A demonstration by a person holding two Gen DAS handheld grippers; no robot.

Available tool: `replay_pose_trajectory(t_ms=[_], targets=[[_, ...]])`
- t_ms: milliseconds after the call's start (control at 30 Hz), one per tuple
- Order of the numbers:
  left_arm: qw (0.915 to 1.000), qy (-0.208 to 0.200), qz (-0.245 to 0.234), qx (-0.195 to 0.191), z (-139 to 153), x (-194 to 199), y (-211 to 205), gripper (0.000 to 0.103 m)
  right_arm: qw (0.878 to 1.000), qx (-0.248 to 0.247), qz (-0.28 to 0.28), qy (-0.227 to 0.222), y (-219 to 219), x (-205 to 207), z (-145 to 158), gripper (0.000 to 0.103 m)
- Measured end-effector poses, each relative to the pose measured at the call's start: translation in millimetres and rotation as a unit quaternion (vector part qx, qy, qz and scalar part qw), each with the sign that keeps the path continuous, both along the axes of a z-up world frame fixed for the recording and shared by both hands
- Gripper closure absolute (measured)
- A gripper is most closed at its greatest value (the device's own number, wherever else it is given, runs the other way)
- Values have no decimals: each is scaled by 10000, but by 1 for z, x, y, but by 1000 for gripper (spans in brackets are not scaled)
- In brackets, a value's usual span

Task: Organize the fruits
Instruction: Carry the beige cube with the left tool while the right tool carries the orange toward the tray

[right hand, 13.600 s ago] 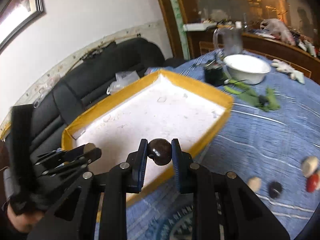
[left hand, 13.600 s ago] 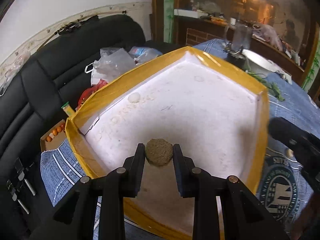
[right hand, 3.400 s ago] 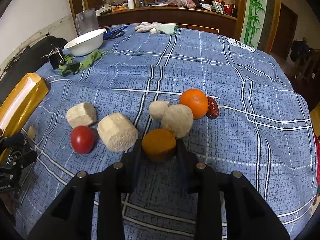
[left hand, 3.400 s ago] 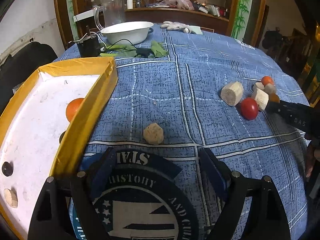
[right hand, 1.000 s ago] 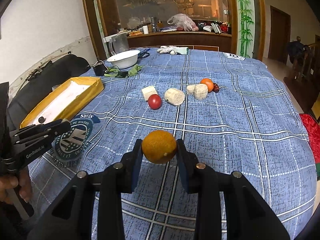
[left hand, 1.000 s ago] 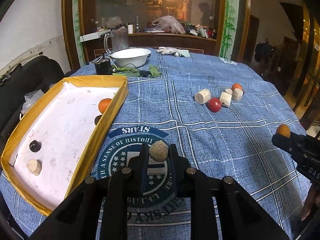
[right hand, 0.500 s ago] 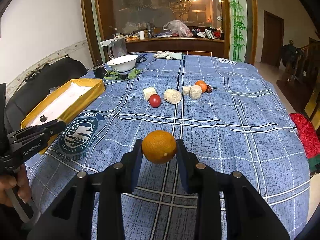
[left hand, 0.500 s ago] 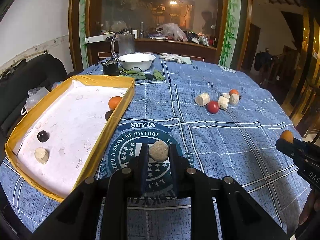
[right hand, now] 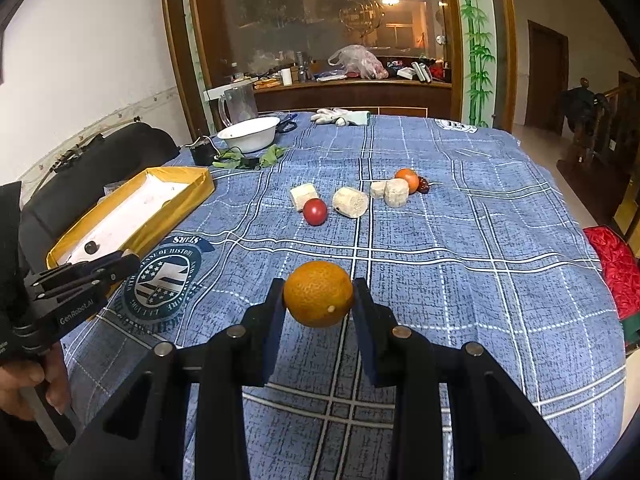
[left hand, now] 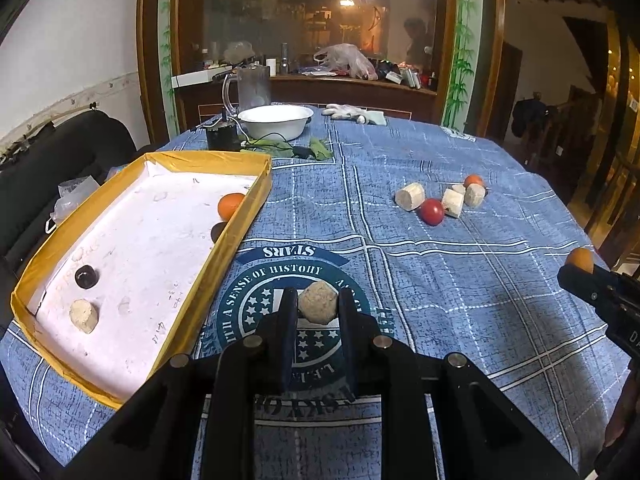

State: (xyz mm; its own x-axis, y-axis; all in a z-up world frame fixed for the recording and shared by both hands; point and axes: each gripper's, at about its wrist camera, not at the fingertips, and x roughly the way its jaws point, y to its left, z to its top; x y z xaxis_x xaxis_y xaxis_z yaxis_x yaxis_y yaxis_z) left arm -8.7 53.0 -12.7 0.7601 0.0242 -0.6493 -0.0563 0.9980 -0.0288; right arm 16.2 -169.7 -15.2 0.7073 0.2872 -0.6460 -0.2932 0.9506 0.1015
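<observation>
Yellow-walled tray (left hand: 248,200) lies at nine o'clock on the blue tablecloth (left hand: 460,292), holding an orange fruit (left hand: 230,205), a dark fruit (left hand: 87,276) and a tan piece (left hand: 83,315). At centre, the left gripper (left hand: 319,304) is clamped on a beige lump (left hand: 319,302). Loose fruits (right hand: 352,200) cluster at one o'clock. The right gripper (right hand: 319,296) is closed tight around an orange (right hand: 319,293).

A home dining rm. Round tabletop (right hand: 480,240) w/ blue checked cloth, black sofa (left hand: 60,152), wood sideboard (right hand: 352,94) w/ household clutter, big mirror (right hand: 320,12).
</observation>
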Motion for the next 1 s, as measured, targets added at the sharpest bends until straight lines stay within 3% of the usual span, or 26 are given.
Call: replay_pose_trajectory(t_ms=[400,1000], targets=[[9997,182,81,103,-12,17,2,84,9997,37,23,252,1,28,-18,68],[9985,417,257,257,-18,19,7,84,9992,-17,236,323,16,29,-20,68]])
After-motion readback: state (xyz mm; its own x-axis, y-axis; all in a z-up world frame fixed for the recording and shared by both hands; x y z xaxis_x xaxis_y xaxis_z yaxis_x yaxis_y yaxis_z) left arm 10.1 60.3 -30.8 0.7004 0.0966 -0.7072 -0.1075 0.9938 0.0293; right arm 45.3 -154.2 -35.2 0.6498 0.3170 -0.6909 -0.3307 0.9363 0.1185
